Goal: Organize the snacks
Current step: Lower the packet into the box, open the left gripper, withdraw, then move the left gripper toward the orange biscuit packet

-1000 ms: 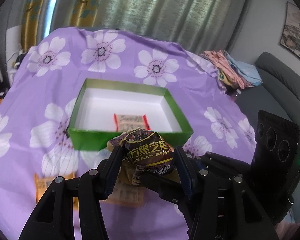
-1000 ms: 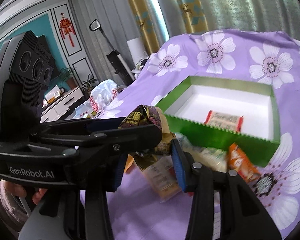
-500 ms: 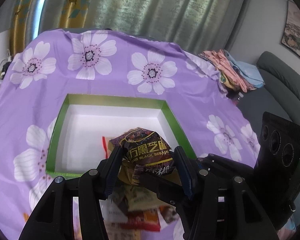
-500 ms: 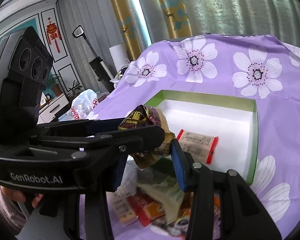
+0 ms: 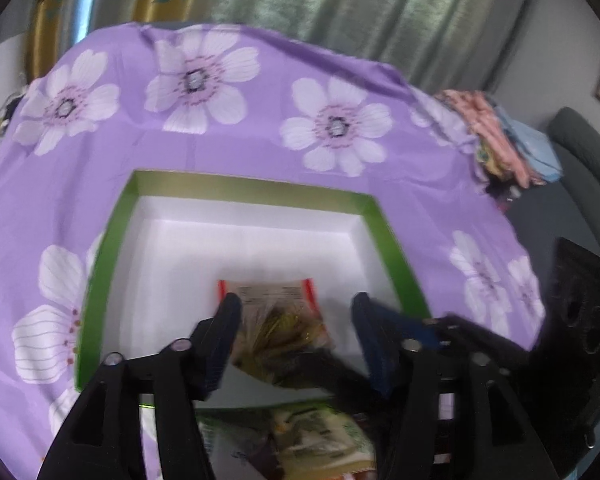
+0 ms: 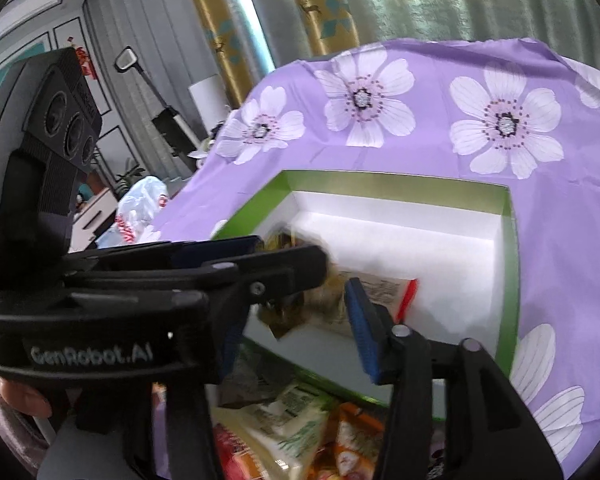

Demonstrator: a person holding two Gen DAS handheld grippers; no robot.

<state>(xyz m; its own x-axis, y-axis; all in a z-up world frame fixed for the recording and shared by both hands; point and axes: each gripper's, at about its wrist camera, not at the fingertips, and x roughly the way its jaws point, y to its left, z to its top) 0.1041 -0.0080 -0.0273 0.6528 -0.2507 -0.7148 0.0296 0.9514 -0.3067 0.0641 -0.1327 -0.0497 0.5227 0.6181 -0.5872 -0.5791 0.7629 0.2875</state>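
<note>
As the left gripper (image 5: 296, 304) hangs over the box (image 5: 244, 186), work through these items:

Left gripper: its jaws stand wide apart above the near half of the box. Nothing is clamped between them.

Dark packet (image 5: 284, 332): it sits between the spread fingers, blurred. It appears to be loose and dropping to the box floor. Whether it touches either pad cannot be told.

Red-edged packet (image 5: 272, 292): it lies flat on the white floor, near the middle. The dark packet overlaps its near edge.

Right gripper (image 6: 296, 320): its jaws are spread and it holds nothing. It waits just right of the left gripper, above the near wall of the box.

Pile (image 6: 292, 428): several loose snacks lie on the purple cloth (image 5: 260, 152), just near of the box.

Step in hand: release into the box. Judged from the layout, most of the sorting remains.

Method: keep the jaws wide until the packet is clear of both pads. Then lift straight up. Do not sweep sideways, as a finger could drag the packet or catch the green wall.

Placement: aim the next snack at the bare floor to the left or far side, so the packets do not stack.

Risk: the foil wrapper looks light and crinkly, and it may cling to a pad.
</note>
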